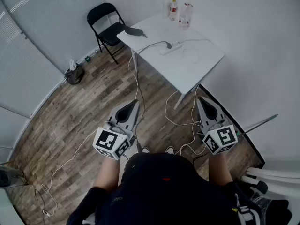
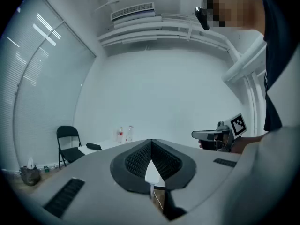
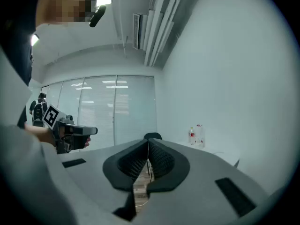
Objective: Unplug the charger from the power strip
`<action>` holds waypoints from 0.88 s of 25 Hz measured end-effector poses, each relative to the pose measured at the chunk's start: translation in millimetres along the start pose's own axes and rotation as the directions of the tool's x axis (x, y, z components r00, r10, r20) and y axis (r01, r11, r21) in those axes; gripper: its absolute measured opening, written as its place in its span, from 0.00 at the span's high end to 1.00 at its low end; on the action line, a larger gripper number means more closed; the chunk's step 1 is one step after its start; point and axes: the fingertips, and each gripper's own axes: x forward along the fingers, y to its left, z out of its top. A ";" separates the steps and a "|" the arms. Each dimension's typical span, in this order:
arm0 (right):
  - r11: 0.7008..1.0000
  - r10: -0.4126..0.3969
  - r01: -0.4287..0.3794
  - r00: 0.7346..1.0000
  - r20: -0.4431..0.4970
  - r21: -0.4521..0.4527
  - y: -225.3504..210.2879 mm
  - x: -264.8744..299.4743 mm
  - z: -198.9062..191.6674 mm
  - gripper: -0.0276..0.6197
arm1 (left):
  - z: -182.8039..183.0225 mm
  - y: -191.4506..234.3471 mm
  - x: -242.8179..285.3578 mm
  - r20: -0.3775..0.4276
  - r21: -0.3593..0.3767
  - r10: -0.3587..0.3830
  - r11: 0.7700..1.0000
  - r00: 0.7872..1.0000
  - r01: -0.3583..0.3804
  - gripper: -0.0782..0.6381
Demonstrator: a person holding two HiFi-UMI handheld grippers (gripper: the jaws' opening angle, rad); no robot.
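Note:
Far ahead in the head view stands a white table [image 1: 197,67]. On it lies a white power strip [image 1: 171,47] with a dark charger plug [image 1: 168,44] in it, and a grey cable runs off the table's left side. My left gripper [image 1: 135,102] and right gripper [image 1: 202,100] hover over the wooden floor, well short of the table, both pointing level. The left gripper's jaws [image 2: 151,141] meet at the tips with nothing between them. The right gripper's jaws [image 3: 148,141] are also shut and empty.
Two bottles [image 1: 179,12] stand at the table's far corner and a black object [image 1: 134,31] lies at its left end. A black folding chair [image 1: 108,26] stands to the left of the table. White cables [image 1: 180,121] trail on the floor between me and the table. A small bin [image 1: 74,74] sits by the glass wall.

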 end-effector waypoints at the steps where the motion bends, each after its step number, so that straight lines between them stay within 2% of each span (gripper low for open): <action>1: 1.000 0.000 0.000 1.000 -0.007 0.002 -0.6 0.3 -1.2 0.92 | 0.6 -0.5 0.0 -0.001 0.000 0.000 1.000 1.000 0.000 0.86; 9: 1.000 0.006 -0.006 0.999 -0.032 0.005 -5.8 1.1 -9.2 0.92 | 0.0 -3.5 4.3 -0.001 0.002 0.003 1.000 1.000 -0.003 0.86; 22: 0.999 0.011 -0.010 1.000 -0.017 0.045 -34.9 -7.7 -12.1 0.92 | -1.5 -27.1 21.1 -0.012 0.008 0.019 1.000 1.000 -0.019 0.86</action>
